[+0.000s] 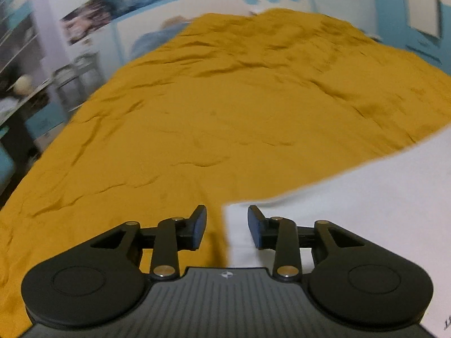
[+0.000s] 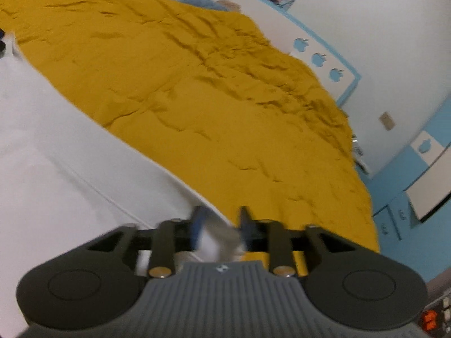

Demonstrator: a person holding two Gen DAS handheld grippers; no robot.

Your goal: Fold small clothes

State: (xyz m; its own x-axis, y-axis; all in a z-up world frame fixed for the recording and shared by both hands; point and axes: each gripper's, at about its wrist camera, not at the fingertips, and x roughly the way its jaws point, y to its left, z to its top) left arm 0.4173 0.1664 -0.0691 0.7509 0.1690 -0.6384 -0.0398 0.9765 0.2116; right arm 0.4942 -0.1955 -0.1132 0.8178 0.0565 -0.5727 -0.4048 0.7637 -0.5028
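Note:
A white garment [image 1: 366, 211] lies flat on a mustard-yellow bedspread [image 1: 225, 98]. In the left wrist view its near-left corner sits just under my left gripper [image 1: 227, 226], which is open; the pads stand apart and press on nothing. In the right wrist view the same white garment [image 2: 56, 155] fills the left side over the bedspread [image 2: 197, 84]. My right gripper [image 2: 220, 225] hovers at the garment's right edge. A blurred corner of white cloth lies loose between its spread fingers [image 2: 197, 225], so this gripper is open too.
A white wall with blue apple decals [image 2: 318, 57] and posters [image 1: 84, 22] runs behind the bed. Shelving [image 1: 19, 84] stands off the bed's left side. Blue cabinets [image 2: 408, 211] stand to its right. A blue-grey pillow [image 1: 157, 39] lies at the far end.

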